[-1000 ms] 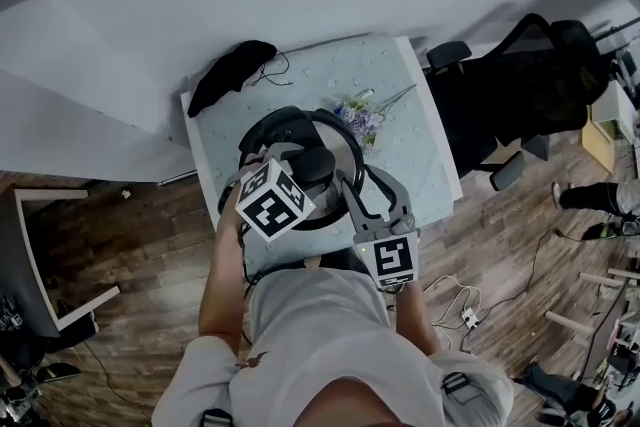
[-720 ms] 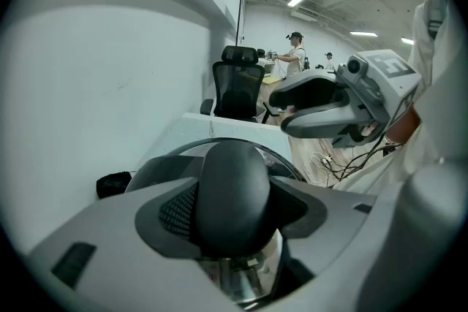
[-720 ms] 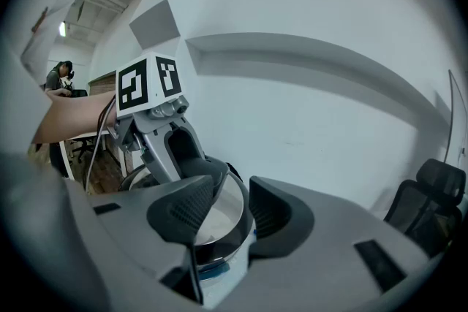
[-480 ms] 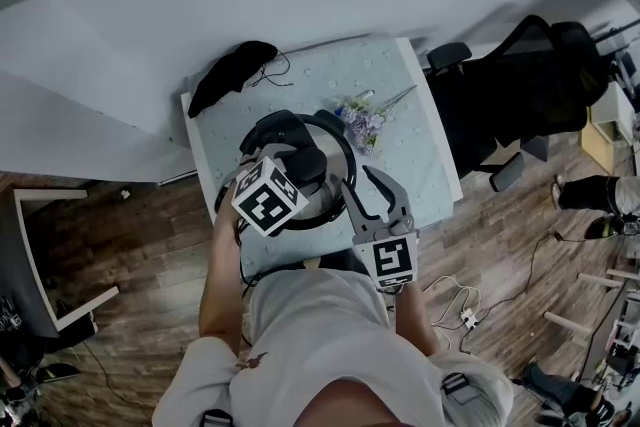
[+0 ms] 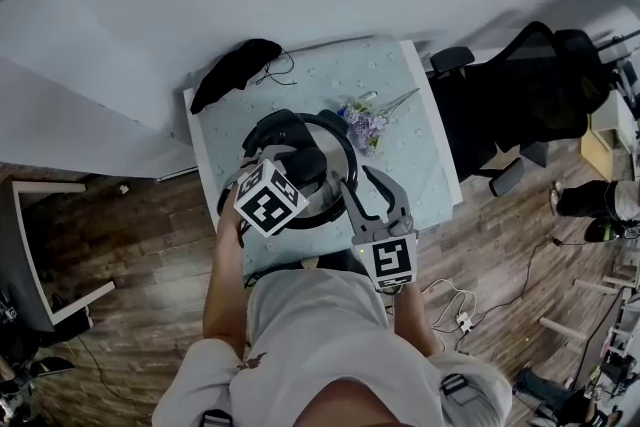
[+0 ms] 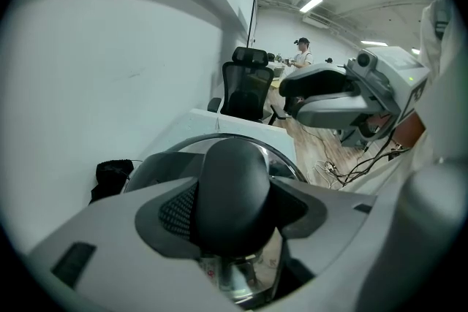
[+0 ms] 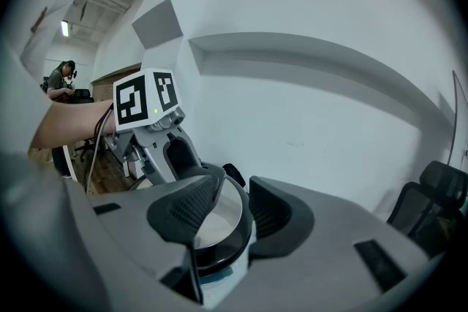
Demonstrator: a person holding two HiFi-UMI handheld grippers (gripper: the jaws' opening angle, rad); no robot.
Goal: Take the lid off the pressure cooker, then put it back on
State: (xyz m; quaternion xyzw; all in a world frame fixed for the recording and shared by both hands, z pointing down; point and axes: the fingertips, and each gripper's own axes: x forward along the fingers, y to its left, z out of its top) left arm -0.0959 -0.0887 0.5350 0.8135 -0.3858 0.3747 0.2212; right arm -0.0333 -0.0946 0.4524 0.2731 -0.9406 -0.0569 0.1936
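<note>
The steel pressure cooker (image 5: 335,147) stands mid-table on the pale cloth (image 5: 300,80). Its lid (image 6: 284,166) carries a fat black handle (image 6: 230,193). My left gripper (image 5: 300,167) reaches down onto the lid from the near left and is shut on that handle (image 5: 312,162), with both pads pressing its sides. My right gripper (image 5: 367,192) hovers at the cooker's near-right side with its jaws apart. In the right gripper view the cooker (image 7: 217,229) shows through the gap of the right gripper (image 7: 232,210). Neither pad visibly presses on it. The left gripper (image 7: 170,151) stands over the lid beyond.
A black cloth bundle (image 5: 235,70) lies at the table's far left corner. A small bunch of flowers (image 5: 362,120) lies right of the cooker. A black office chair (image 5: 520,85) stands just past the table's right edge. Cables lie on the wood floor (image 5: 455,310).
My left gripper, with the lid handle in it, shifted slightly left and rolled a little. The right gripper stayed where it was.
</note>
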